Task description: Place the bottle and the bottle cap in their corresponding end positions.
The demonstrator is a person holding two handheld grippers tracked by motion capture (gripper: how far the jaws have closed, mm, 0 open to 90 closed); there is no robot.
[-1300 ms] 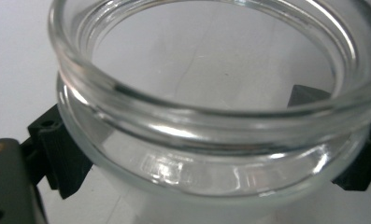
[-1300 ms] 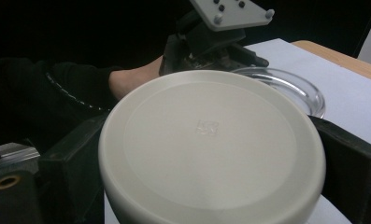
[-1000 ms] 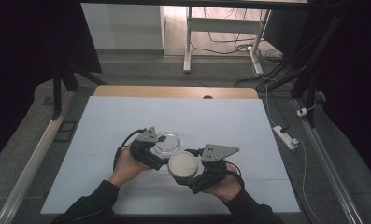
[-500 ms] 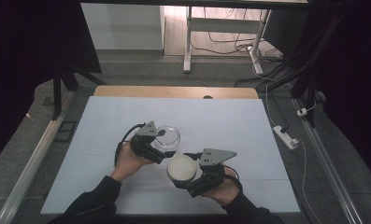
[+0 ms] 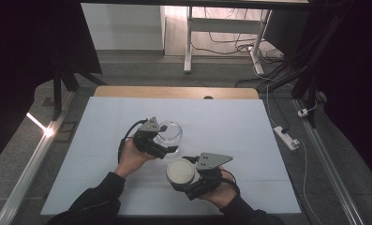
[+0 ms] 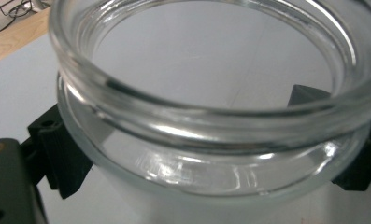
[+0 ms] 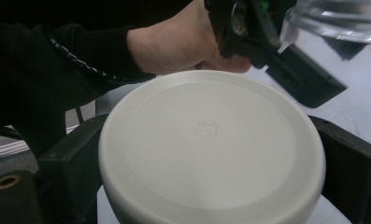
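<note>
I hold the glass jar [image 5: 168,132] in my left claw [image 5: 167,149], just left of the frame's centre in the high view, its black jaws pressed against the wall below the rim on both sides, as the left gripper view [image 6: 211,116] shows; the mouth is open and empty. My right claw [image 5: 180,180] grips the white lid [image 5: 180,171] by its edge, lower centre of the frame, flat face up and slightly tilted; in the right gripper view the lid [image 7: 211,144] sits between the two jaws, with the jar at the upper right of that picture. Lid and jar are apart, the lid nearer to me, above the pale counter [image 5: 230,126]. The step I judge to be in hand is parting lid from jar, or bringing them together again; either way I should keep the jar upright and steady, hold the lid level, and avoid squeezing the glass harder than needed, since smooth glass may slip or twist in the jaws. Compared with a second ago, the lid has drawn away from the jar: then the two sat almost touching at mid-frame, now the right claw is lower in the frame and the gap is plain.
</note>
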